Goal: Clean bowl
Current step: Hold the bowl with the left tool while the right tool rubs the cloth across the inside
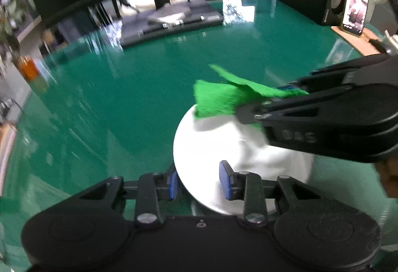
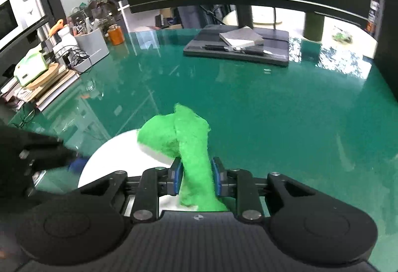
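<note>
Here the white bowl (image 1: 214, 145) is sitting on the green worktop (image 1: 124, 98), and the left gripper (image 1: 200, 181) is straddling its near rim, one blue pad outside the wall and one inside; whether the jaws are actually pinching the rim is hard to tell through the blur. The right gripper (image 2: 195, 178) is holding a green cloth (image 2: 189, 145), its jaws closed to a narrow gap around the bunched fabric, whose free end is drooping over the bowl's far edge. The bowl is looking stiff, smooth and probably slippery and breakable, so the rim seems the sensible hold. The cloth is soft and floppy, best gripped in a bunch. The letters "DAS" are showing on the right gripper's body in the left view.
</note>
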